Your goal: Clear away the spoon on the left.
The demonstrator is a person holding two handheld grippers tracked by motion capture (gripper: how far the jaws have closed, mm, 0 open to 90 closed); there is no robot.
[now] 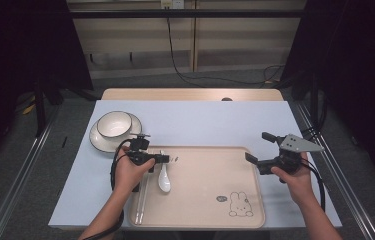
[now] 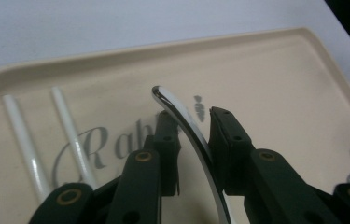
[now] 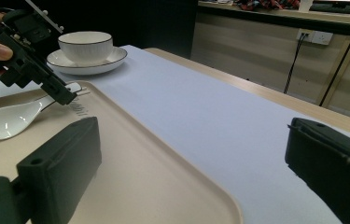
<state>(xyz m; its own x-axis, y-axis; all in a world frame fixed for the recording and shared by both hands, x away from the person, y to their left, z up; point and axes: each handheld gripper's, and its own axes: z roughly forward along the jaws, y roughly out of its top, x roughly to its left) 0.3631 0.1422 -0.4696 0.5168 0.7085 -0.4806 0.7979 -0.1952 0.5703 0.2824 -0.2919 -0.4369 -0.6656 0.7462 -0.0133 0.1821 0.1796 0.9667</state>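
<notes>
On a grey table, left claw (image 2: pixel 191 140) straddles a spoon (image 2: pixel 189 135) handle, loosely parted; right claw (image 3: pixel 186 172) gapes wide.

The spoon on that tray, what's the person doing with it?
A person holds a gripper in each hand. The left gripper has its jaws around the white spoon's handle on the beige tray, beside two chopsticks. The right gripper waits open over the tray's right edge.

Left claw (image 1: pixel 171 159) points level with jaws narrowly parted; right claw (image 1: pixel 256 147) gapes wide.
</notes>
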